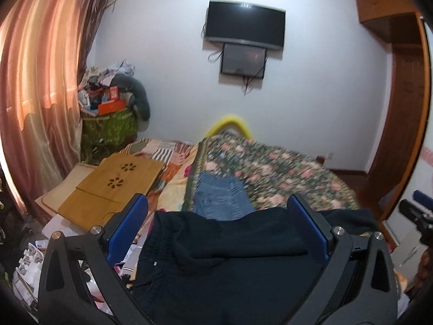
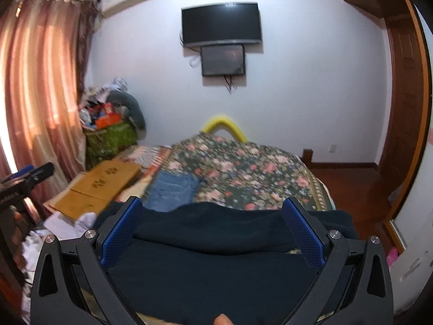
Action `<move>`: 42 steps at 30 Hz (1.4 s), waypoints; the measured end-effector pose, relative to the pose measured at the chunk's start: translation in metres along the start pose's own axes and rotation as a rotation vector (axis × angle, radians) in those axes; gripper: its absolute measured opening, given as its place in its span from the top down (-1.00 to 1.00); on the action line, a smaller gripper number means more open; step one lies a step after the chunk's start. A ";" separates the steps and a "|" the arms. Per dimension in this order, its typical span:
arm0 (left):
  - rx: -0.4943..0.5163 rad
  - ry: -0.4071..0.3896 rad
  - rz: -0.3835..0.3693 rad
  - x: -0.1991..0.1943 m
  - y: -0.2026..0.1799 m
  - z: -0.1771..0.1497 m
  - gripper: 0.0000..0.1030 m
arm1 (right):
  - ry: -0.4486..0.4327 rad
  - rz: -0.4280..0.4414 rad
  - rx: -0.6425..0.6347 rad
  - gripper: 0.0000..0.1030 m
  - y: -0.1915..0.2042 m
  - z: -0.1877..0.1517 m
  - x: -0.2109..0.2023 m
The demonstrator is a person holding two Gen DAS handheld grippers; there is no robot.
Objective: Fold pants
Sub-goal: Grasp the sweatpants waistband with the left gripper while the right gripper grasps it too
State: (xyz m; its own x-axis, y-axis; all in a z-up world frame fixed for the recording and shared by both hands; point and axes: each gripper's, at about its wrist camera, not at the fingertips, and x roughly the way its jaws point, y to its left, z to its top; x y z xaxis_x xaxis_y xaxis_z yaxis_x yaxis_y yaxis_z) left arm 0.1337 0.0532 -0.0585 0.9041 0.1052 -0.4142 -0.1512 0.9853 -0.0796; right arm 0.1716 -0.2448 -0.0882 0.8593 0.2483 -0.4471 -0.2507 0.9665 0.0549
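Note:
Black pants (image 1: 224, 257) lie bunched on the near end of the bed, also seen in the right wrist view (image 2: 216, 243). My left gripper (image 1: 217, 211) is open, its blue pads (image 1: 127, 230) spread wide over the pants' left part. My right gripper (image 2: 212, 211) is open too, its pads (image 2: 305, 235) wide apart above the pants' right part. Neither holds cloth. A folded blue denim piece (image 1: 220, 197) lies beyond the pants on the floral bedspread (image 1: 284, 170), also visible in the right wrist view (image 2: 173, 189).
A wooden lap tray (image 1: 113, 184) and papers lie left of the bed. A green basket of clutter (image 1: 108, 124) stands by the curtain (image 1: 35, 94). A TV (image 1: 245, 24) hangs on the far wall. A wooden door (image 2: 403, 113) is at the right. The other gripper shows at the right edge (image 1: 416, 211).

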 end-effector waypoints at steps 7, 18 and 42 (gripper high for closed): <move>0.027 0.095 0.064 0.107 0.041 -0.008 -1.00 | 0.121 -0.061 0.026 -0.98 -0.042 -0.008 0.073; 0.092 0.395 0.129 0.257 0.093 -0.058 -0.95 | 0.290 -0.003 -0.043 -0.84 -0.073 -0.025 0.182; -0.054 0.646 0.074 0.364 0.147 -0.082 0.71 | 0.589 0.234 -0.291 -0.02 -0.030 -0.057 0.335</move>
State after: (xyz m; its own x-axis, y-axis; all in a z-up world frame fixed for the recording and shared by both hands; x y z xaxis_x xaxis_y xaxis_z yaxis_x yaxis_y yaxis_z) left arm 0.4075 0.2248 -0.2953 0.4704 0.0539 -0.8808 -0.2389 0.9686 -0.0683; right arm 0.4421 -0.1945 -0.2903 0.4038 0.2919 -0.8670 -0.5802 0.8145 0.0040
